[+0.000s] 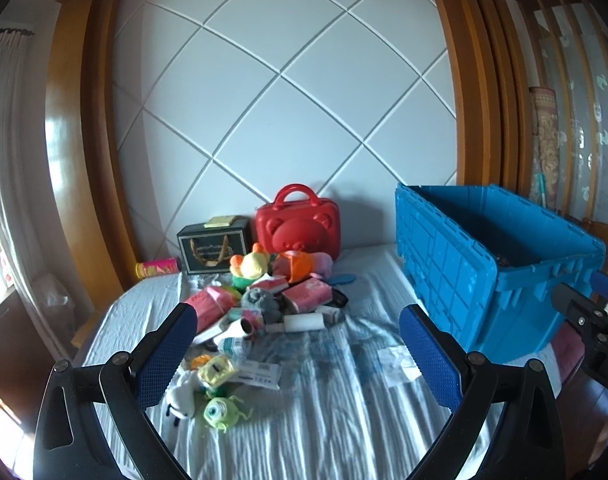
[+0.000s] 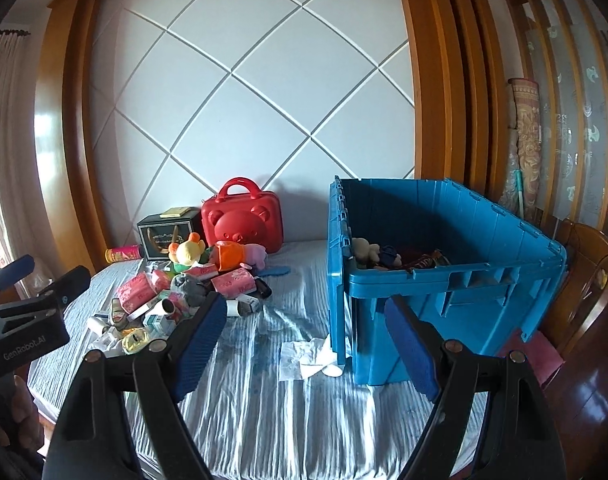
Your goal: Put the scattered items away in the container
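Both the left gripper (image 1: 300,354) and right gripper (image 2: 306,344) hang wide, holding nothing; the scattered pile (image 1: 260,304) lies ahead-left, nearer the left one, the blue crate (image 2: 444,276) right

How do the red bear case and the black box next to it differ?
The red case is rounded, with a bear face and a top handle; the black box is squared, with gold print. The case is taller than the box. A yellowish pad lies on the box; nothing lies on the case. Both stand upright against the headboard, outside the blue bin.
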Demonstrator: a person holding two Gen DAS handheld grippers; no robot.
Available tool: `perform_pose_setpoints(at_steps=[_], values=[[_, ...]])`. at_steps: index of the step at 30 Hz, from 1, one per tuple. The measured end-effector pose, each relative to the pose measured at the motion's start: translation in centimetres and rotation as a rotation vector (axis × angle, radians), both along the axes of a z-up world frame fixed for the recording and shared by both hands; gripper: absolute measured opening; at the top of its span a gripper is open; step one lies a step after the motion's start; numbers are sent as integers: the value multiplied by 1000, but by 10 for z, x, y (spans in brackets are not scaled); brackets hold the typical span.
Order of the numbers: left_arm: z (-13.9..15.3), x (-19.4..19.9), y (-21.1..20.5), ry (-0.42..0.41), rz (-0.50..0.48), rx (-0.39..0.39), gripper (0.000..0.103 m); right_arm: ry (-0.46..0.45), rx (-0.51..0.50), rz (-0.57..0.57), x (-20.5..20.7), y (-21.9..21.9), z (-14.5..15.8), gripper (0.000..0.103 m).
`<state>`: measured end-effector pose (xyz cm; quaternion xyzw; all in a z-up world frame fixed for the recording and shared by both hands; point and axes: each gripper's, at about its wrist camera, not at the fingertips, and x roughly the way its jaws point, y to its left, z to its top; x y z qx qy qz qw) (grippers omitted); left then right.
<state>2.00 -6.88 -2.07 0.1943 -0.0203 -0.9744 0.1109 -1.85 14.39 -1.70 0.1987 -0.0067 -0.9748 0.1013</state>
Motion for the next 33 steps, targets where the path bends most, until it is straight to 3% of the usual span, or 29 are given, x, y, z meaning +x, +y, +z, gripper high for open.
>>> perform_pose_setpoints(at_steps=[6, 27, 33], values=[[5, 5, -3, 9, -23, -33, 102, -4, 6, -22, 7, -13, 3, 81], [-5, -16, -12, -24, -95, -7, 102, -8, 10, -67, 0, -27, 5, 81], [-2, -10, -9, 6, -98, -19, 102, -3, -8, -88, 4, -20, 8, 81]])
